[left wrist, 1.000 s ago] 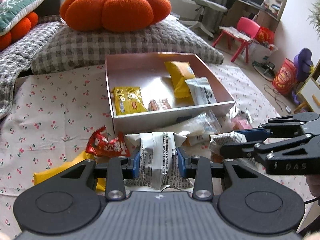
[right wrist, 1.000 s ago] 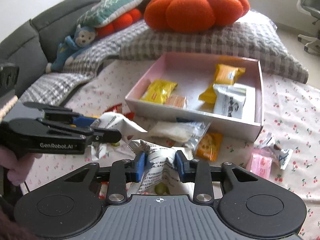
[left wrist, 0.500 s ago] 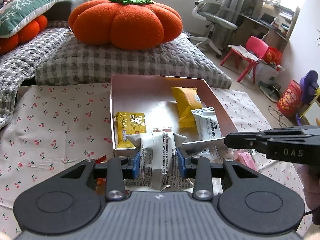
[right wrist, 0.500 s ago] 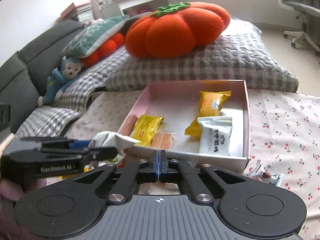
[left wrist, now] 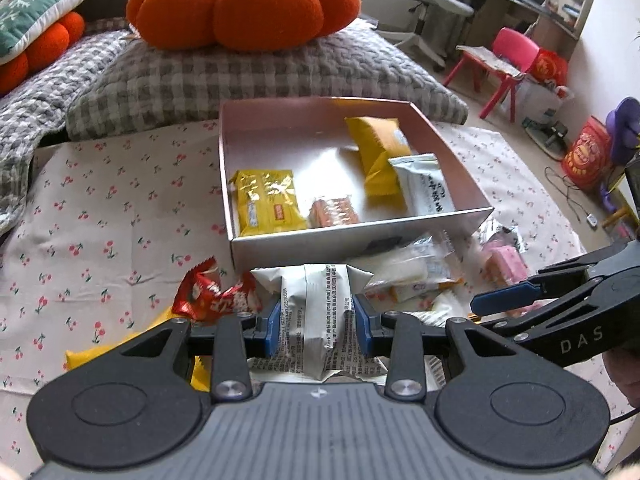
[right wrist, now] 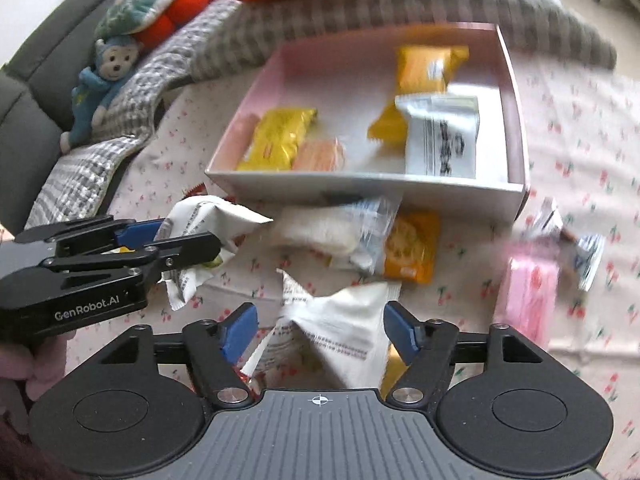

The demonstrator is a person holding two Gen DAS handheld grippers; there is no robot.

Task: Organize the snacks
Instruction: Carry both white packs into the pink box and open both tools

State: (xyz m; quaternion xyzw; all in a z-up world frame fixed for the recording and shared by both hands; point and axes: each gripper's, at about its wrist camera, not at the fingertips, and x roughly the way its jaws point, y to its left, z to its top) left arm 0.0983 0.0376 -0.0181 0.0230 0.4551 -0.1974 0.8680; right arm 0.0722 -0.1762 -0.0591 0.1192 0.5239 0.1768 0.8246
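Left gripper (left wrist: 316,326) is clamped on a white crinkled foil packet (left wrist: 318,316) printed with fine black text, its blue pads pressing the packet's sides, just in front of the pink box (left wrist: 360,240); right gripper (right wrist: 318,330) has just been opening, and its blue pads now stand apart with a second white packet (right wrist: 340,332) loose between them, untouched by either pad and blurred. Nearer than the box's front wall lie a twisted red wrapper (left wrist: 212,296) to the left, a clear bag of pale crumbly snack (right wrist: 332,236) and an orange pouch (right wrist: 410,248) against the wall, and a soft pink packet (right wrist: 528,292) off its right corner, all on thin cherry-print cloth (left wrist: 100,220) with bare room left of the box. Inside the shallow, square-cornered box sit a shiny yellow bar (left wrist: 266,202), a small orange biscuit pack (left wrist: 332,212), a puffy yellow pouch (left wrist: 378,156) and a white sachet (left wrist: 426,186), leaving the far left floor open. Beyond the box lie a checked quilted cushion (left wrist: 240,76) and a plush orange pumpkin (left wrist: 244,0), its top cut off
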